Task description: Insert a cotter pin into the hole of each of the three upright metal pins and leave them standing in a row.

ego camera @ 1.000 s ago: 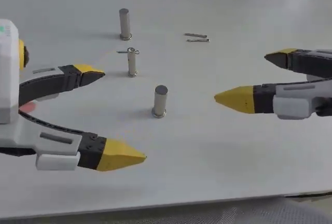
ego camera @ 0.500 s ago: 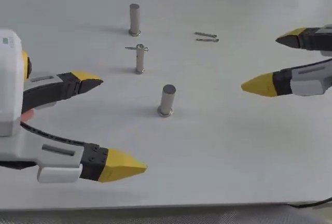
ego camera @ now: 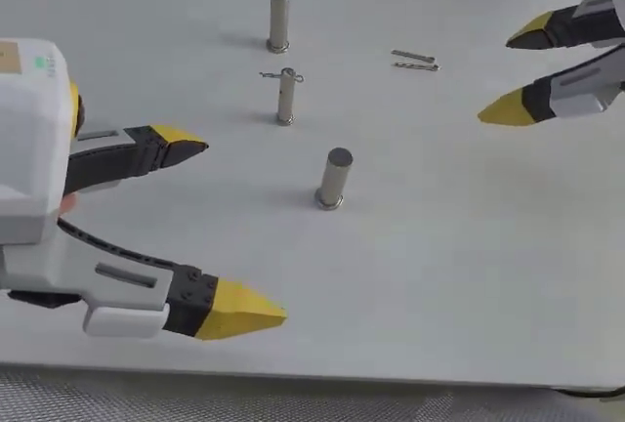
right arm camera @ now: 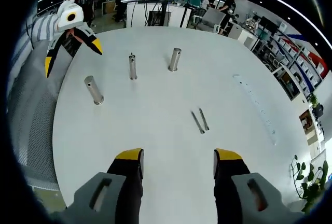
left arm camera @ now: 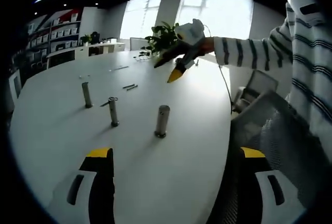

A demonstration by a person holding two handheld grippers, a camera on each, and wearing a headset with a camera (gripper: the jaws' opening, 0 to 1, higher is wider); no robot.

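Yellow jaws were held spread and empty on left gripper (ego camera: 241,229) and right gripper (ego camera: 494,80); one cotter pin (ego camera: 413,56) was best pinched alone.

Right gripper (ego camera: 494,78): 1 s ago its lower tip was level with the front pin (ego camera: 334,178) and near it on the right. It now lies farther to the right of the front pin and farther back, beyond it.
Left gripper (ego camera: 245,229): a little farther to the left of the front pin than 1 s ago.
Right gripper's tips: closer together in the head view than 1 s ago; closing or viewing angle, cannot tell.
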